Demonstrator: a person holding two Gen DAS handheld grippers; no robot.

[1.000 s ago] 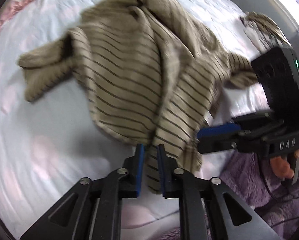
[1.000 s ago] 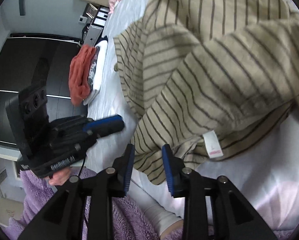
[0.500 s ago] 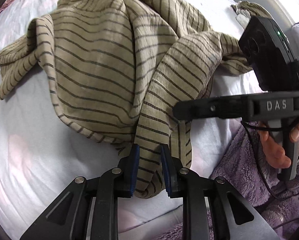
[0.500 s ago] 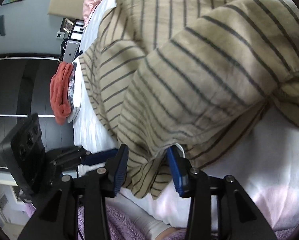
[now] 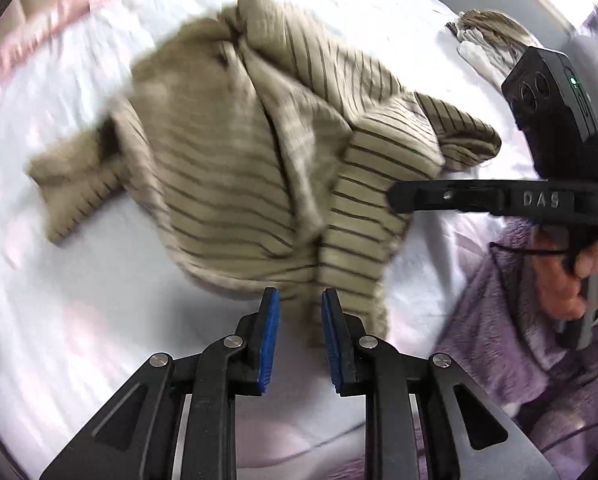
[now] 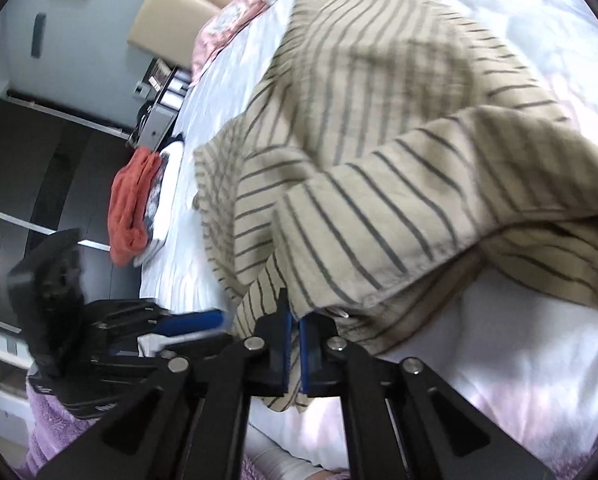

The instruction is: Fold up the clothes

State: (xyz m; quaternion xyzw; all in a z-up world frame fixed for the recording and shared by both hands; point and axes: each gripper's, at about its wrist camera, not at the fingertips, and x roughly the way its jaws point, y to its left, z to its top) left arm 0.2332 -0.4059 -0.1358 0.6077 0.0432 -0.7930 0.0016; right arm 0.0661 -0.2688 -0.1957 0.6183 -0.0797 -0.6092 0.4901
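Beige linen-like cloth with thin dark stripes, the striped shirt point(image 5: 259, 168), is lying crumpled across the middle of the left wrist view on the white bed sheet point(image 5: 79, 320). Left tongs point(image 5: 299, 320) are sitting at lower centre, blue pads parted narrowly, and a hanging fold of the shirt hem is running down between them; blur is hiding whether the pads are pressing it. Right tongs point(image 5: 395, 196) are reaching in from the right edge, tip against the shirt's right fold, a hand point(image 5: 579, 272) gripping the handle over a purple fleece sleeve point(image 5: 499, 320).

In the right wrist view the striped shirt point(image 6: 379, 160) is filling the centre and upper right. Right tongs point(image 6: 294, 344) at lower centre are clamped nearly together, pinching the shirt's lower edge. Left tongs point(image 6: 195, 320) are showing at lower left. An orange garment point(image 6: 131, 208) is lying folded at the bed's left edge.
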